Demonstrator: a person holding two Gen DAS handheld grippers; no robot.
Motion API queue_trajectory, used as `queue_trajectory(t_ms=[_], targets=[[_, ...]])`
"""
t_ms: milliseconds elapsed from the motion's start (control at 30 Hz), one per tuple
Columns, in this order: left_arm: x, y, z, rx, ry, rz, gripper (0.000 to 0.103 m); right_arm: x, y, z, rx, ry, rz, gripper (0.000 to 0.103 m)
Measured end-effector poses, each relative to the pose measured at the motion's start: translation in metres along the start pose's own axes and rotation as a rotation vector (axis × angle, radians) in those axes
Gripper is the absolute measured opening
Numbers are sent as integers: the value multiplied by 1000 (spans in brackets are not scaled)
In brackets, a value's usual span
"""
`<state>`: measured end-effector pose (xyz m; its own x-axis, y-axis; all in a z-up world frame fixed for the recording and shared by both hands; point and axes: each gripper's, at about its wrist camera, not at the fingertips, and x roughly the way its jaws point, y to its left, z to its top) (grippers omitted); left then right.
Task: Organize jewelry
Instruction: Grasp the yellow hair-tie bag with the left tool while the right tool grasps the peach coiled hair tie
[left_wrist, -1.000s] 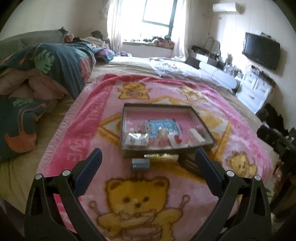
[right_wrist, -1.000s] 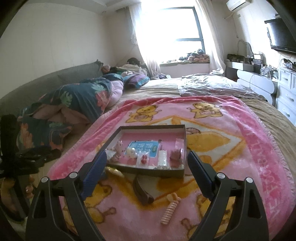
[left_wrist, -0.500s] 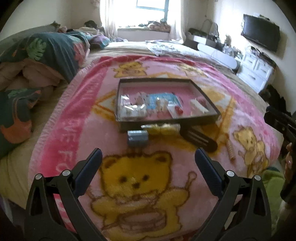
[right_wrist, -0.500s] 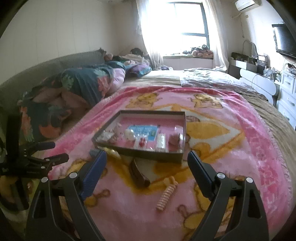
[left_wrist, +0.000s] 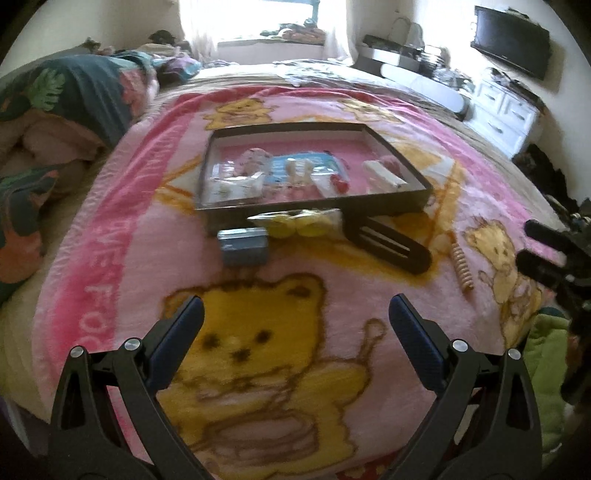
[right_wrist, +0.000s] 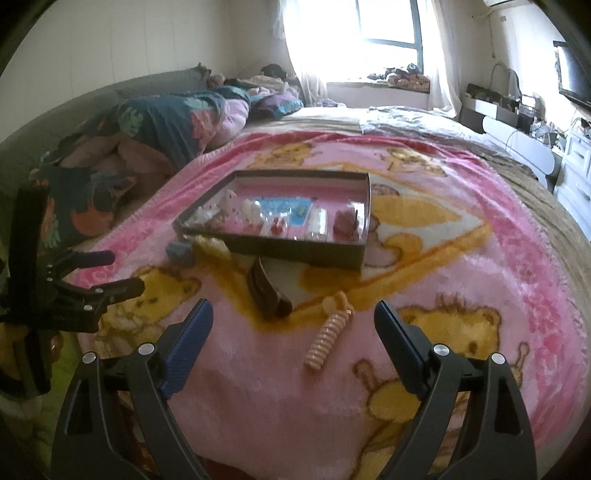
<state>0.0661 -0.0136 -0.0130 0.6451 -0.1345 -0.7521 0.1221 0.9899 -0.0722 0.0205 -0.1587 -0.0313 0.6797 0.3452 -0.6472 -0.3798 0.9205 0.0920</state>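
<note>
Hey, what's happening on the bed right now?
Someone is sorting jewelry on a pink bear blanket. Both the left gripper and right gripper hover open, holding nothing. A dark tray already holds small items; a blue box, dark clip and spiral hair tie lie outside it.

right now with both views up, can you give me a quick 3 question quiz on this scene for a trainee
1. True or false: the blue box lies inside the tray.
2. Multiple choice: which loose item lies nearest the right hand-held gripper? A) the yellow packet B) the pink spiral hair tie C) the dark hair clip
3. Fill in: both the left hand-held gripper and the right one are ____ and hold nothing.

Key: 1 false, it sits on the pink blanket just in front of the tray. 2 B. 3 open.
</note>
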Motion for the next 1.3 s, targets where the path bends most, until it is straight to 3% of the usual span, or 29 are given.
queue_trajectory(t_ms=[200,300,367,567,633,733,900,967,1033,1233,1300], targets=[[23,-11,9,-37,36,-111,94,10,-7,-5,21,17,-3,88],[41,-10,17,-111,66,-182,90,13,-11,-7,25,24,-13,88],[52,-9,22,-153,84,-194,86,17,-15,-8,35,32,-16,88],[76,4,39,-361,102,-264,86,23,-22,-11,58,43,-17,88],[83,10,44,-424,100,-250,86,26,-22,-11,63,48,-14,88],[92,21,49,-508,110,-234,78,29,-22,-12,62,52,-8,88],[103,30,51,-576,138,-189,68,35,-22,-13,61,63,2,88],[106,31,50,-594,147,-170,65,39,-22,-14,64,69,6,88],[109,32,47,-604,153,-156,55,44,-23,-15,71,78,3,88],[110,29,39,-590,149,-156,49,67,-23,-12,103,120,-36,88],[106,28,37,-584,147,-163,44,79,-26,-13,120,153,-79,80]])
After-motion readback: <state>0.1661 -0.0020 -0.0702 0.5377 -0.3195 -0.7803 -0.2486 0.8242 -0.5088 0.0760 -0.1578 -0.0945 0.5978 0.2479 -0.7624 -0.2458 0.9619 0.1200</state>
